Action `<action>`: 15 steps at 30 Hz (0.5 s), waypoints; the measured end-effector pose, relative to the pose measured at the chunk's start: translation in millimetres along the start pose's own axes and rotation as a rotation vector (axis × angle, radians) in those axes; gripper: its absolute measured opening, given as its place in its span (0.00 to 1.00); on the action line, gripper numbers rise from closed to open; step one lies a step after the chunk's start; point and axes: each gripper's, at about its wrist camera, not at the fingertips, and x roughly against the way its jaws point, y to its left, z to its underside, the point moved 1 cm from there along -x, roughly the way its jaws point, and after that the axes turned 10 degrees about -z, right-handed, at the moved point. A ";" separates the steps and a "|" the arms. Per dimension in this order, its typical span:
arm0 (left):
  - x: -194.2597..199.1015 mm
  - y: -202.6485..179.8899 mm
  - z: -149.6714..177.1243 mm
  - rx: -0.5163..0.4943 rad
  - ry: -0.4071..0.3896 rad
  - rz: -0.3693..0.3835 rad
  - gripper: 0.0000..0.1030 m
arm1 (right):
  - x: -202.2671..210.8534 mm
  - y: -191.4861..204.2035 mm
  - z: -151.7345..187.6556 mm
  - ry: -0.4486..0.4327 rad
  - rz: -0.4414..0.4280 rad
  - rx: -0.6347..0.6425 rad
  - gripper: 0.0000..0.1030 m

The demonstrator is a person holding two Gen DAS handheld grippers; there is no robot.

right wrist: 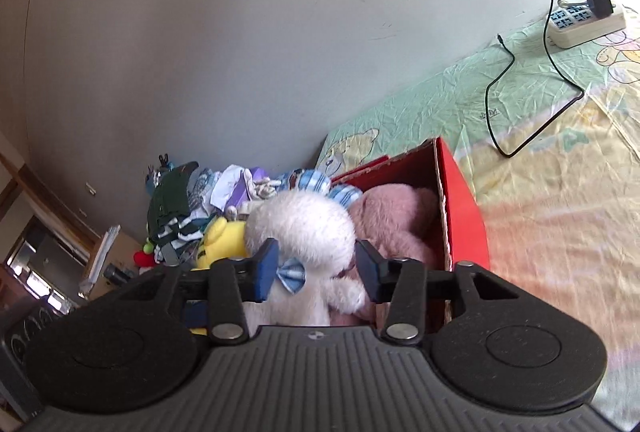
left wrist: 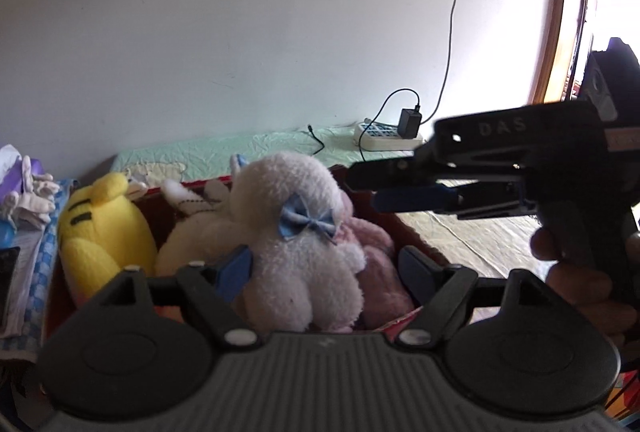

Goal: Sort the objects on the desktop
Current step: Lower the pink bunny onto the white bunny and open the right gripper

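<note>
Several plush toys are already packed in the red box [right wrist: 464, 216]; the white toy [right wrist: 304, 232] sits between both hand-held grippers' parted fingers, unclamped; clutter [right wrist: 180, 199] beside remains unsorted.

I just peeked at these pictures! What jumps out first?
A fluffy white plush toy with a blue bow sits on top in the red box, between the right gripper's open fingers. A yellow plush and a pink plush flank it.
</note>
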 end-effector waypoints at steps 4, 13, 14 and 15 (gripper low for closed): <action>0.3 1.2 3.3 -0.010 0.011 -0.004 0.82 | -19.8 -0.3 -3.5 0.010 0.017 -0.003 0.36; -3.3 28.2 7.5 0.064 0.071 -0.017 0.83 | -58.9 10.5 19.7 0.116 0.054 0.074 0.36; -0.8 28.3 6.2 0.068 0.069 -0.014 0.83 | -56.6 10.4 18.1 0.117 0.056 0.075 0.37; 0.9 27.3 4.7 0.068 0.065 -0.017 0.83 | -52.7 9.5 16.1 0.117 0.056 0.071 0.39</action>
